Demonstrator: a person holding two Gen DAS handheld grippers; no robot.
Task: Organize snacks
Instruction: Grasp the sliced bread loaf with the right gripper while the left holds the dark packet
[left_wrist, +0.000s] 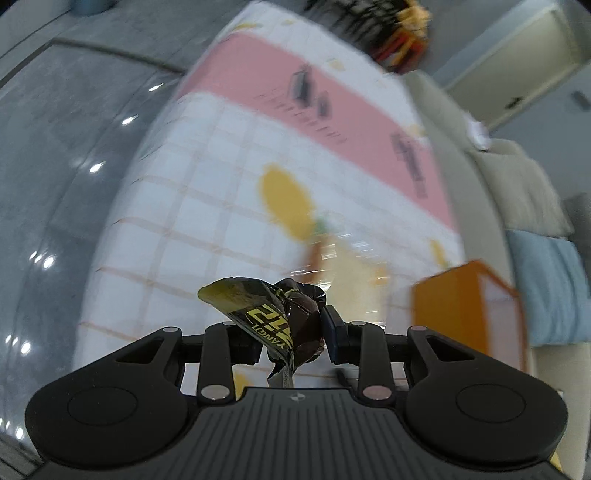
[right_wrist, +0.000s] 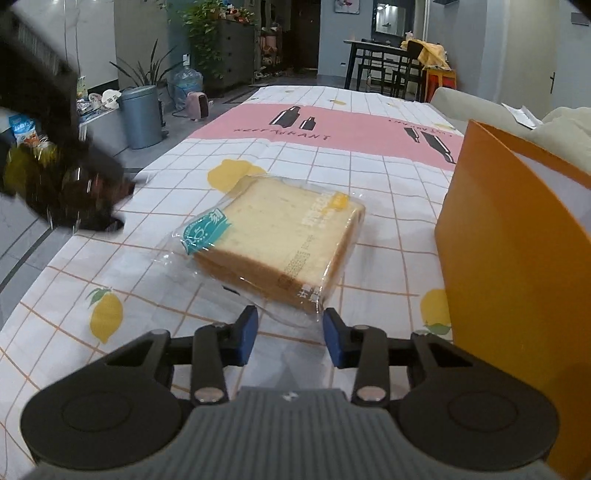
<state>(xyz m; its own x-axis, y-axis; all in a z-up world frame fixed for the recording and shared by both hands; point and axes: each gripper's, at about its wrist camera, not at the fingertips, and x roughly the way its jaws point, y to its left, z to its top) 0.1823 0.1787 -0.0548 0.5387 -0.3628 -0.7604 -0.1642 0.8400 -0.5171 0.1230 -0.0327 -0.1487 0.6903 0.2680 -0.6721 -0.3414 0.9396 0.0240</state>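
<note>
Table (right_wrist: 369, 177): lying under a lemon-print cloth, nothing visibly sorted on it yet.
Orange box (right_wrist: 517, 258): standing open on the right, likely the snacks' destination; its inside is hidden.
Wrapped bread (right_wrist: 280, 240): lying on the cloth, waiting to be stowed.
Right gripper (right_wrist: 290, 334): hovering at the bread's near corner, jaws part-closed, pads gripping nothing.
Left gripper (left_wrist: 291, 332): clamping a dark snack packet (left_wrist: 273, 314), carrying it above the cloth.

Crumpled dark brown-and-yellow foil snack wrapper (left_wrist: 280, 317), lower centre of left wrist view: yellow letters "YANG" legible, rest creased. Pink band of checked lemon-print tablecloth (right_wrist: 258, 122), upper centre of right wrist view: "RESTAURANT", printed upside down. Clear-wrapped sliced bread pack (right_wrist: 280, 240): teal label, characters illegible.
</note>
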